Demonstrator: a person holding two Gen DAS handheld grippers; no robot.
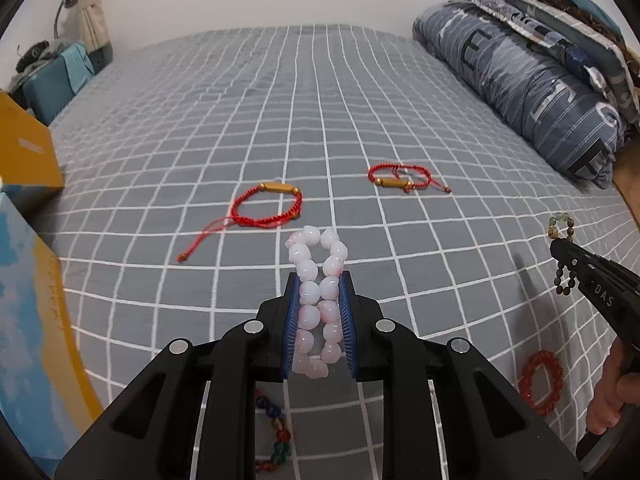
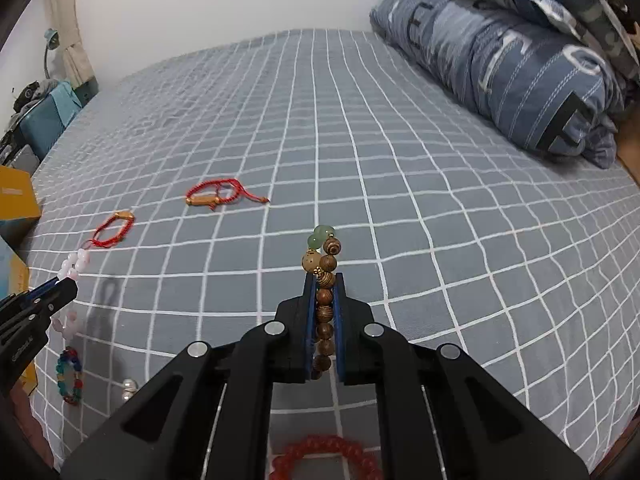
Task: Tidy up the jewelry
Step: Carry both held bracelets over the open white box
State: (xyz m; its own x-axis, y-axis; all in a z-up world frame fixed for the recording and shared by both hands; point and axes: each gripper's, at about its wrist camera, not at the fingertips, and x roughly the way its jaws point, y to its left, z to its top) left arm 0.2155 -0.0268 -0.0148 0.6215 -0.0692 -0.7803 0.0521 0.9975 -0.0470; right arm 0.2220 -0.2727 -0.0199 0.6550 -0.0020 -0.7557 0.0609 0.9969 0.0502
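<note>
While each gripper pinches a beaded bracelet, both hang clear above the checked bed sheet.

Left gripper: its fingers are clamped on the pale pink bead bracelet, whose loop sticks out past the tips. Right gripper: its fingers are closed tight on the brown wooden bead bracelet, green beads at its far end. On the sheet lie two red cord bracelets farther off, a red bead bracelet near the right gripper, and a multicoloured bead bracelet below the left one. A folded quilt sits at the bed's right edge.
</note>
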